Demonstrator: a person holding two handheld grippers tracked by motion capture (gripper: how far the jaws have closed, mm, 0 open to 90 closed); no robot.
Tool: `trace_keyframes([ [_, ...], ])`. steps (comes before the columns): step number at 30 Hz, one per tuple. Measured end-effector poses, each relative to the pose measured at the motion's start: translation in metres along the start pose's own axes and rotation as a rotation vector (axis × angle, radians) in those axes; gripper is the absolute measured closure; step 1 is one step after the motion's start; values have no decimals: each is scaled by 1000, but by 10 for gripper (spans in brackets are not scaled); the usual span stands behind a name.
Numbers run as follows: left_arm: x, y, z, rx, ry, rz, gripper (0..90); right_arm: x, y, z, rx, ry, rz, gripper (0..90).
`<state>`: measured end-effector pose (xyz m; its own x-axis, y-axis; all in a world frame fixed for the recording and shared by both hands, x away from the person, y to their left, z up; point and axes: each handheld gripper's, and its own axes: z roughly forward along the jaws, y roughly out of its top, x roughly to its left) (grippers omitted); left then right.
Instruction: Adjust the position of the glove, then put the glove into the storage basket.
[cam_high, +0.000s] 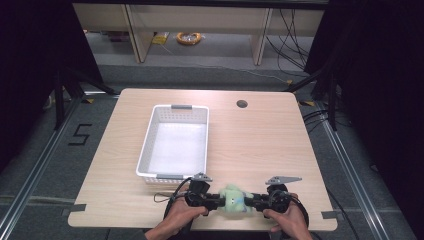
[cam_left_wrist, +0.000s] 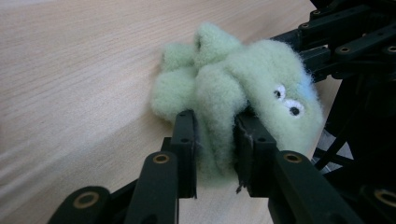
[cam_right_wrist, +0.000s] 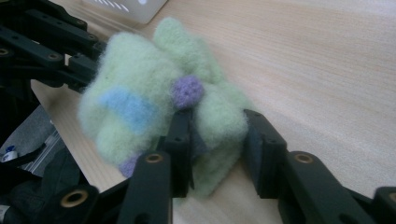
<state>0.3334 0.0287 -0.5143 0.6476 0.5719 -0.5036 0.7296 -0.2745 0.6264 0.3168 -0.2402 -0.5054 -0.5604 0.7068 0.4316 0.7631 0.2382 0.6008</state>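
Note:
A fuzzy light-green plush toy (cam_high: 233, 198) with white eyes, a blue patch and purple dots lies near the table's front edge, between my two grippers. My left gripper (cam_high: 218, 201) comes at it from the left. In the left gripper view its jaws (cam_left_wrist: 215, 135) are shut on one limb of the toy (cam_left_wrist: 252, 79), and the pads dent the fluff. My right gripper (cam_high: 250, 202) comes from the right. In the right gripper view it (cam_right_wrist: 217, 133) pinches another limb of the toy (cam_right_wrist: 140, 84), just below a purple dot.
A white perforated basket (cam_high: 145, 150) with grey handles stands on the wooden table (cam_high: 260, 145), left of centre and just beyond my left gripper. A round cable hole (cam_high: 242, 104) lies at the back. Shelving and cables are on the floor beyond.

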Motion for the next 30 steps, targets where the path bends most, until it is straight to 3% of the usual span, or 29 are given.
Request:
trace_keyframes([
  [1, -1, 0, 0, -4, 24, -6, 724, -3, 1, 0, -9, -5, -48, 706],
  [6, -2, -1, -2, -9, 10, 25, 763, 2, 0, -1, -23, -5, -83, 743],
  [7, -4, -1, -2, -16, 33, 22, 766, 1, -1, -3, -26, -24, -95, 746],
  [8, -4, 0, -3, -5, 36, 32, 770, 3, -1, -4, -36, -2, -86, 748],
  [11, -5, 0, -5, -24, 14, 26, 779, 5, -3, -7, -54, 5, -86, 751],
  [15, -7, -1, -11, -22, 21, 50, 783, 7, -2, -12, -75, 6, -94, 752],
  [16, -8, -1, -12, -25, 31, 40, 784, 8, -2, -12, -82, 15, -83, 752],
  [17, -7, -1, -13, -36, 10, 46, 785, 9, -2, -12, -89, 17, -86, 753],
  [19, -8, -1, -17, -29, 27, 50, 785, 11, -2, -12, -80, 26, -69, 752],
  [20, -7, -1, -18, -36, 14, 49, 785, 11, -1, -13, -84, 19, -89, 752],
  [21, -7, -1, -19, -39, 4, 45, 785, 14, -1, -12, -84, 39, -59, 753],
  [23, -8, -1, -22, -39, 22, 48, 785, 14, 0, -12, -90, 45, -66, 753],
  [25, -7, -1, -24, -42, 3, 47, 784, 14, 1, -13, -96, 36, -91, 753],
  [28, -9, 0, -29, -51, 4, 48, 784, 19, 2, -13, -93, 56, -59, 753],
  [30, -11, 0, -32, -63, 8, 55, 784, 20, 4, -15, -96, 49, -80, 753],
])
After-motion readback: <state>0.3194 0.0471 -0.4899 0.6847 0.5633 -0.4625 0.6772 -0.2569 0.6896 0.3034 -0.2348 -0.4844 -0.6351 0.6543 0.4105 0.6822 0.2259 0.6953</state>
